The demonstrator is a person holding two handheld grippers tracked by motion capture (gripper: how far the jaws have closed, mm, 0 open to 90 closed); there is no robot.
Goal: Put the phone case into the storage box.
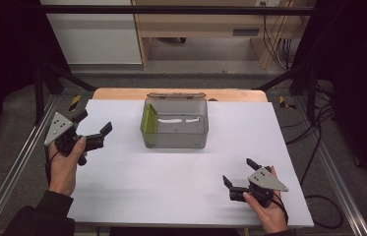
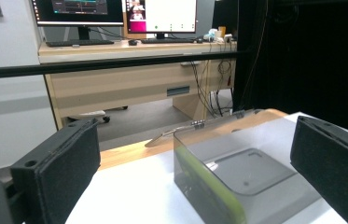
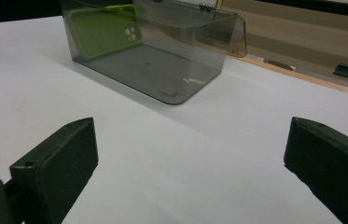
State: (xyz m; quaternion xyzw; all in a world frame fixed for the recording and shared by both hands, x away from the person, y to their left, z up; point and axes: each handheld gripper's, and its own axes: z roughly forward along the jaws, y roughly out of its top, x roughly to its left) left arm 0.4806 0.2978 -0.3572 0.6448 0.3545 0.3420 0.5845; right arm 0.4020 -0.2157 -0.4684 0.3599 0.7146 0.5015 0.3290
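A smoky clear plastic box [image 1: 175,129] stands open at the middle back of the white table, its lid [image 1: 176,95] swung back. A lime-green phone case [image 1: 149,119] leans upright against the box's left inner wall; the same phone case [image 3: 104,29] shows its camera cut-out in the right gripper view. My left gripper [image 1: 92,123] hovers open to the left of the box, nothing between its jaws. My right gripper [image 1: 239,172] is open low over the table's front right, also empty. From the left gripper view the box [image 2: 237,172] sits just ahead.
The white sheet [image 1: 181,191] covers the table, with a wooden strip [image 1: 122,93] along its far edge. Metal frame rails [image 1: 18,157] run along both sides. A desk with monitors [image 2: 115,14] stands beyond the table.
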